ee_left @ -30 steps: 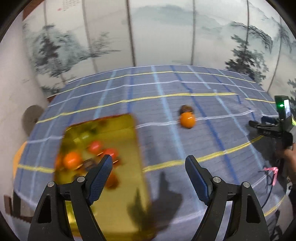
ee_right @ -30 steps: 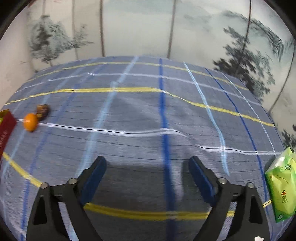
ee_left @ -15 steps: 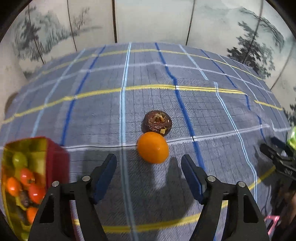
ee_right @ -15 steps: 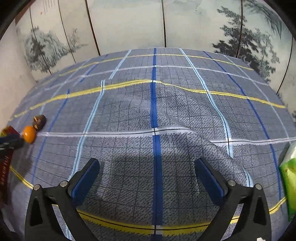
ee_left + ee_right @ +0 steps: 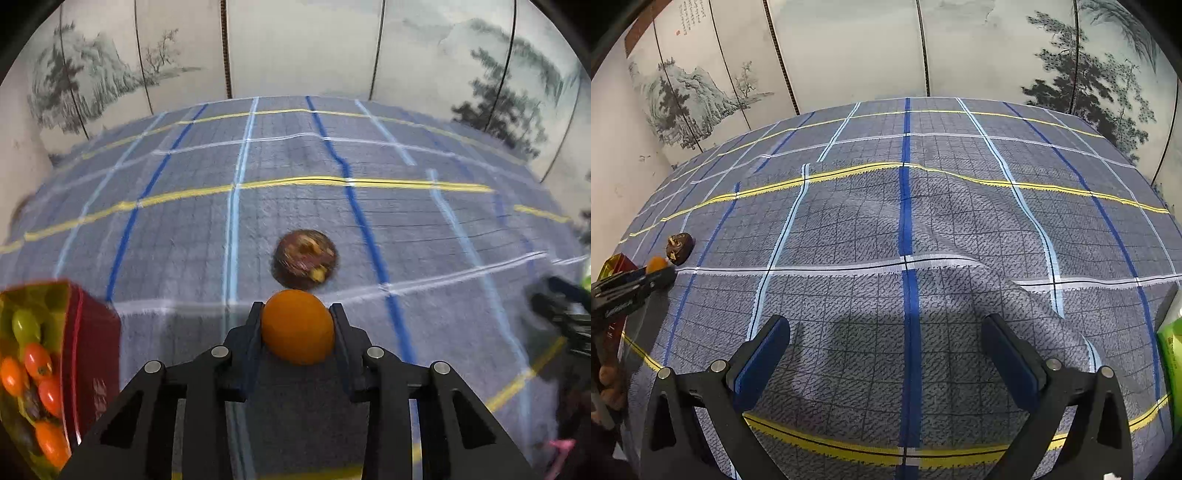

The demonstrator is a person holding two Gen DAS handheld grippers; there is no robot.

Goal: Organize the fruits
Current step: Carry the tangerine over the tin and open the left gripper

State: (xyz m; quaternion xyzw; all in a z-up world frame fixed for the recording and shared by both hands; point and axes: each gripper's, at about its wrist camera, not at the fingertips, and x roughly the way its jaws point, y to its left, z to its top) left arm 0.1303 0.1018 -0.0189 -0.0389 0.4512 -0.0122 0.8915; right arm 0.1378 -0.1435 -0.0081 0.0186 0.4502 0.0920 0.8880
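Note:
My left gripper (image 5: 297, 312) is shut on an orange fruit (image 5: 297, 326), its pads pressing both sides, low over the plaid cloth. Just beyond it lies a dark brown round fruit (image 5: 304, 263). At the lower left stands a red box (image 5: 90, 354) with a gold inside, filled with small red, orange and green fruits. In the right wrist view the same orange fruit (image 5: 656, 263) and brown fruit (image 5: 679, 248) show far left, with the left gripper (image 5: 663, 271) on the orange one. My right gripper (image 5: 886, 341) hangs wide open over bare cloth, nothing between its fingers.
A blue-grey plaid tablecloth (image 5: 905, 221) with ripples covers the table. A green packet (image 5: 1172, 354) lies at the right edge. A painted folding screen (image 5: 849, 48) stands behind the table. The other gripper's dark frame (image 5: 565, 317) shows at the right of the left wrist view.
My left gripper swung from above the red box to the orange fruit, sank and closed on it. My right gripper opened a little wider and rolled slightly, staying in place.

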